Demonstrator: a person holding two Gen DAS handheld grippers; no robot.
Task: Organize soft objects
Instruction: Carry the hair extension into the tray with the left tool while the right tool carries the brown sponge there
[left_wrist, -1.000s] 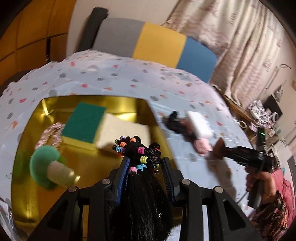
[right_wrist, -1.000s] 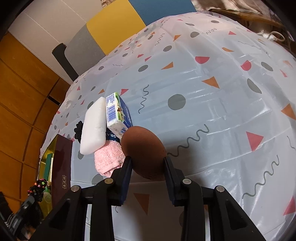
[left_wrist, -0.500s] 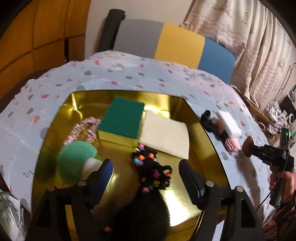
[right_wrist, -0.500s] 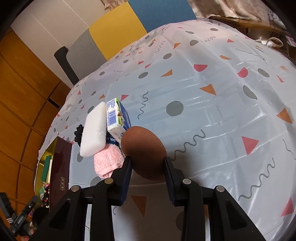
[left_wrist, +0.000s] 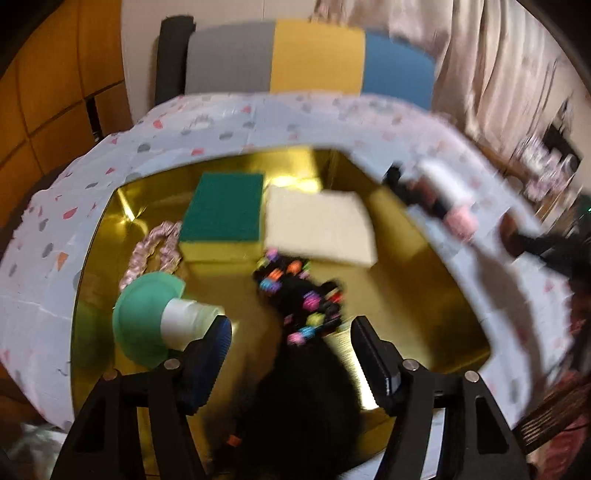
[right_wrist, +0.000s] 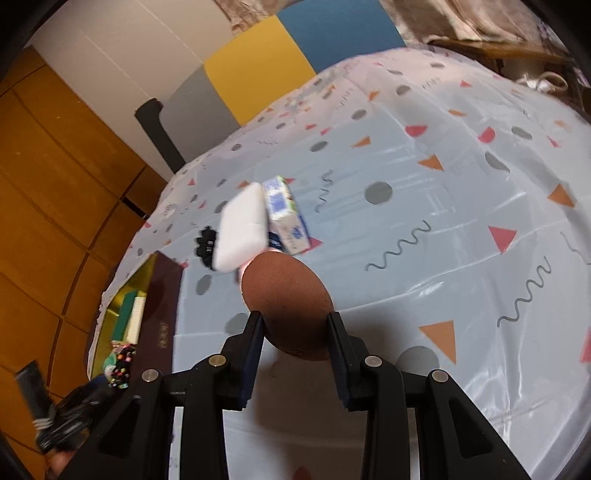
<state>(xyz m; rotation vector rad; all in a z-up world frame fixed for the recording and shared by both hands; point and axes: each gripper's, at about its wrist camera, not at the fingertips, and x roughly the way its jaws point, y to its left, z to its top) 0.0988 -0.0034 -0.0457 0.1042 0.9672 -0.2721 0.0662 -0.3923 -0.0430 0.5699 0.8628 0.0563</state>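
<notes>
Gripping a brown round sponge (right_wrist: 290, 302), right fingers (right_wrist: 255, 343); left fingers (left_wrist: 218, 339) wide above beaded black hairpiece (left_wrist: 299, 295).

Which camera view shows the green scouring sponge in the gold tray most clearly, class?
The left wrist view. There the green scouring sponge lies in full sight from above, beside the cream sponge in the gold tray. The right wrist view catches only a thin edge-on sliver of it at the far left.

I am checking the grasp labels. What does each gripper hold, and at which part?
The right gripper holds the brown sponge by its two opposite sides. The left gripper is open and holds nothing; the beaded black wig lies in the gold tray.
</notes>
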